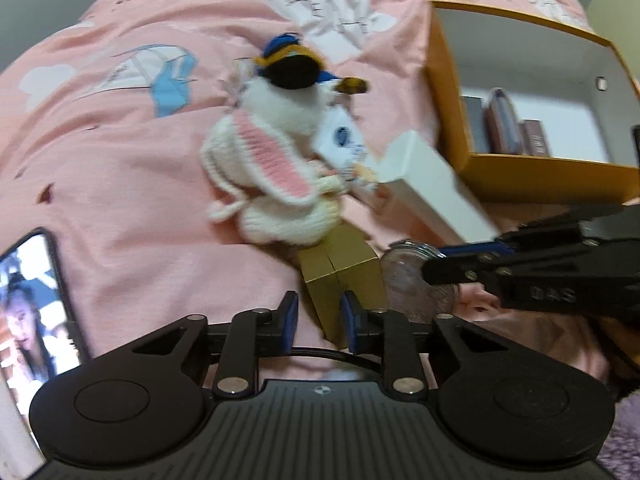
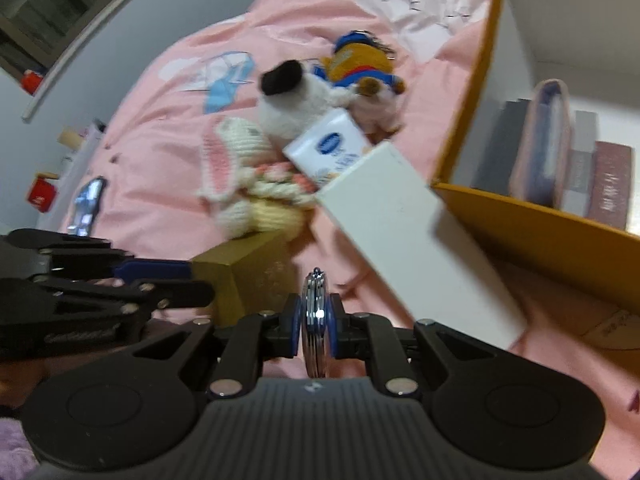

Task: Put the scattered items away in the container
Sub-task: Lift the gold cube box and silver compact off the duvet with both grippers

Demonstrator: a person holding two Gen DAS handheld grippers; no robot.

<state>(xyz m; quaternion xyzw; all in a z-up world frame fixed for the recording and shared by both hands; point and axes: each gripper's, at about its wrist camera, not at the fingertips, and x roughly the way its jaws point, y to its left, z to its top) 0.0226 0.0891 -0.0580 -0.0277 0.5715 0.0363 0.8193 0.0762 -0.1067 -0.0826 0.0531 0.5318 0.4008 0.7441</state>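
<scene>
Mid-pick, both hands busy on the bed point(image 1: 120, 152). Our left tool point(image 1: 318, 320) is closed on the near end of the gold box point(image 1: 340, 280); blue pads point(image 1: 289, 312) sit on either side of it, with the box resting on the pink cover. Our right tool point(image 2: 316, 320) is gripping a round compact mirror point(image 2: 316, 308) edge-on, chrome rim up between the pads.

Container point(image 2: 520, 216) is the orange box with white lining, open, far right, a few boxes already standing inside.

Not yet tidied: the white flat box point(image 2: 400, 232) leaning by the container's corner, the white-and-blue carton point(image 2: 332, 148), the knitted rabbit point(image 1: 264, 168), the black-and-white plush point(image 2: 296, 100) and the orange plush point(image 2: 360, 64).

Next, as we read it: lift both loads clear, carry right over the white flat box without knocking it, drop the compact first since the right hand is nearer. The gold box looks long; it'll want turning to fit beside the standing ones.
</scene>
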